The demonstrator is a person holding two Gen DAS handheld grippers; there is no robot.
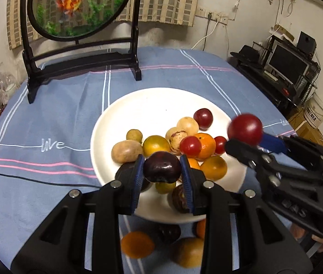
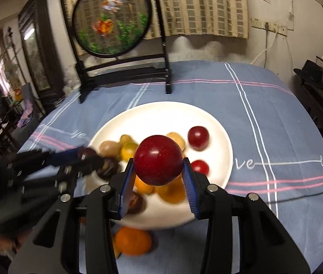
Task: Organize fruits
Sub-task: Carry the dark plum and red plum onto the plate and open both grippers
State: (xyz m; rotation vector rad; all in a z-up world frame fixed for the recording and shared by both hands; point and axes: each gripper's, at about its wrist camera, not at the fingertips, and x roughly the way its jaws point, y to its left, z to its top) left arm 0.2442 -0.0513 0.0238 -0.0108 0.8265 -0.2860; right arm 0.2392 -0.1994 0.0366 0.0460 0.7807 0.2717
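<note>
A dark purple plum (image 1: 162, 166) is clamped between the blue pads of my left gripper (image 1: 162, 171), above the near rim of the white plate (image 1: 138, 105). My right gripper (image 2: 159, 173) is shut on a red plum (image 2: 158, 159), over the plate (image 2: 157, 114). In the left wrist view the right gripper (image 1: 248, 137) comes in from the right with its red plum (image 1: 244, 129). The left gripper (image 2: 88, 154) shows blurred at the left of the right wrist view. Several red, orange, yellow and tan fruits (image 1: 155, 145) lie on the plate.
Loose oranges (image 1: 137, 244) and a dark fruit (image 1: 169, 233) lie on the blue checked tablecloth (image 1: 47, 123) near the plate. A round goldfish screen on a black stand (image 1: 79, 68) stands at the back. A black cable (image 1: 35, 180) crosses the cloth.
</note>
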